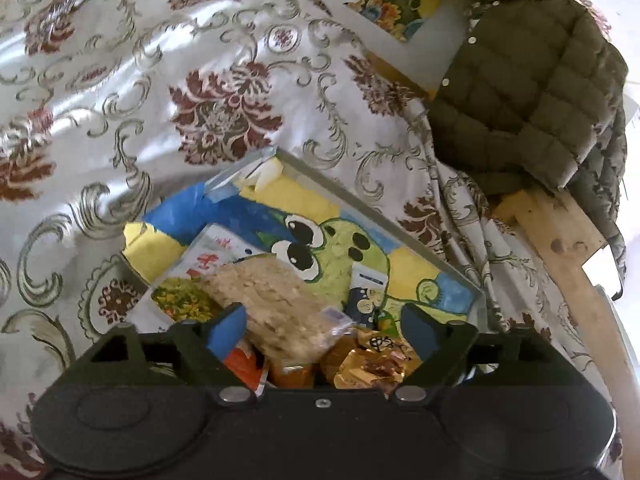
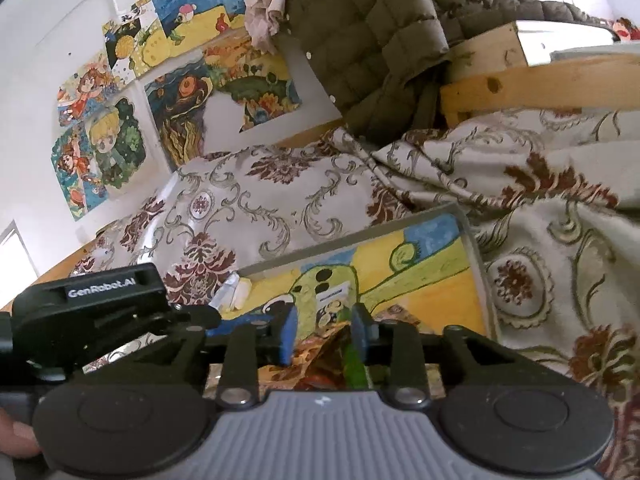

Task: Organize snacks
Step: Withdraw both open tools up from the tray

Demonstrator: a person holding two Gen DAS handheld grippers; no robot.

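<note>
Over the tray point(image 1: 448, 268) of snacks, the left tongs point(image 1: 320, 330) gape wide around a rice cracker bag point(image 1: 268, 300); the right tongs point(image 2: 324, 336) seemingly pinch a shiny wrapper point(image 2: 328, 354).

Left wrist view: looks forward and down along its fingers point(image 1: 228, 330), close above a pile of snack packets in a clear tray point(image 1: 404, 220) lined with a frog painting. Right wrist view: lower and flatter, close over the same tray point(image 2: 474, 264); beyond the fingers point(image 2: 288, 334) rise wall paintings point(image 2: 132, 120). Shared: the tray, floral cloth point(image 1: 160, 80) point(image 2: 280, 200), olive quilted jacket point(image 1: 528, 92) point(image 2: 360, 40).
</note>
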